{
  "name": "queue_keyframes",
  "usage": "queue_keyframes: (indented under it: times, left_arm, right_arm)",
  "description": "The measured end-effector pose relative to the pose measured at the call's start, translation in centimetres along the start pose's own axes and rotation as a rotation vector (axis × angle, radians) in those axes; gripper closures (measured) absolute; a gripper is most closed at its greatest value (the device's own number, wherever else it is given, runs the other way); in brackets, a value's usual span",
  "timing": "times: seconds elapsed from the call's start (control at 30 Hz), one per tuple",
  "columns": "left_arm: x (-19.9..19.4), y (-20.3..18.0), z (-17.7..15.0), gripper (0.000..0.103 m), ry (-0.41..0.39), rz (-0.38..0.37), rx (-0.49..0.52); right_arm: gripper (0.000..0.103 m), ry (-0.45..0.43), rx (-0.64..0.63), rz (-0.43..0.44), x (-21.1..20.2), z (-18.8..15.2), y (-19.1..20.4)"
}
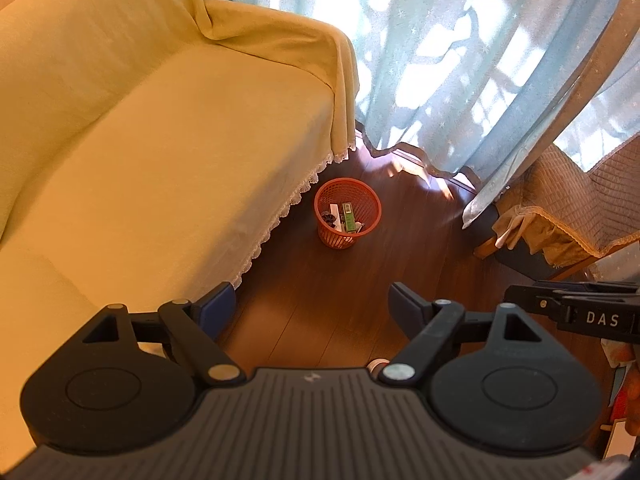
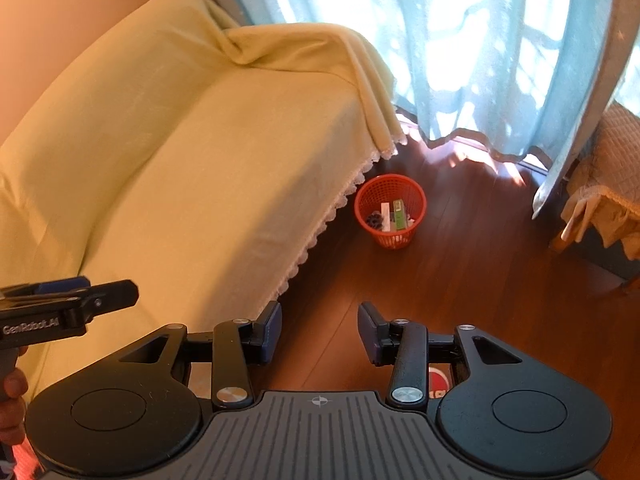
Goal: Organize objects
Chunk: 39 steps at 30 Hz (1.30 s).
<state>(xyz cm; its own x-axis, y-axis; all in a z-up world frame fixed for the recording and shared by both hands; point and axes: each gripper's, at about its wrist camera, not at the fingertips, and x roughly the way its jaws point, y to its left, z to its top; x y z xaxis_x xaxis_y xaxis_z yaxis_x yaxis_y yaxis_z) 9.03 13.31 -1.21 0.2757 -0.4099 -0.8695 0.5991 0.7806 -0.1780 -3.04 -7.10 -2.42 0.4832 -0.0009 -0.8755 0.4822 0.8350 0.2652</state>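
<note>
A: Basket [image 1: 347, 213], orange mesh, stands on the dark wooden floor [image 1: 420, 264] at the far middle of both views, just beside the lace-trimmed corner of the sofa cover [image 1: 160, 152], below the hem of the blue curtain [image 1: 460, 60].

B: What is in it?

A: A green box [image 1: 349, 217] upright against a white stick-like item, plus something dark at the left of the bottom; too small to tell what.

B: And the left hand-held gripper [image 1: 312, 308]?

A: Released, its two dark pads wide apart with bare floor between them, nothing grasped. It hangs near the sofa's front edge, well apart from the basket.

B: The right hand-held gripper [image 2: 320, 330]?

A: Also released and empty, pads apart over the floor. It shows from the side at the right edge of the left view, marked "DAS".

B: Anything else?

A: A chair [image 1: 580, 216] under a quilted cover at the far right, and fingers [image 2: 14, 386] around the left handle at the near left of the right view
</note>
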Motion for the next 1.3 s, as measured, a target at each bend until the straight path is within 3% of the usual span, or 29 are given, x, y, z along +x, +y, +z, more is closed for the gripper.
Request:
queue_keyframes:
  times: [0.57,1.3]
  left_arm:
    - [-1.5,-0.4,-1.4,0.022,0.003,0.003,0.001]
    - [-1.3,-0.5,-1.5,0.022,0.008,-0.004,0.019]
  right_arm:
    - [0.063,0.006,-0.079,0.027,-1.6,-1.0,2.3]
    - [0.063,0.002,-0.077,0.026,-1.7,-1.3,2.7]
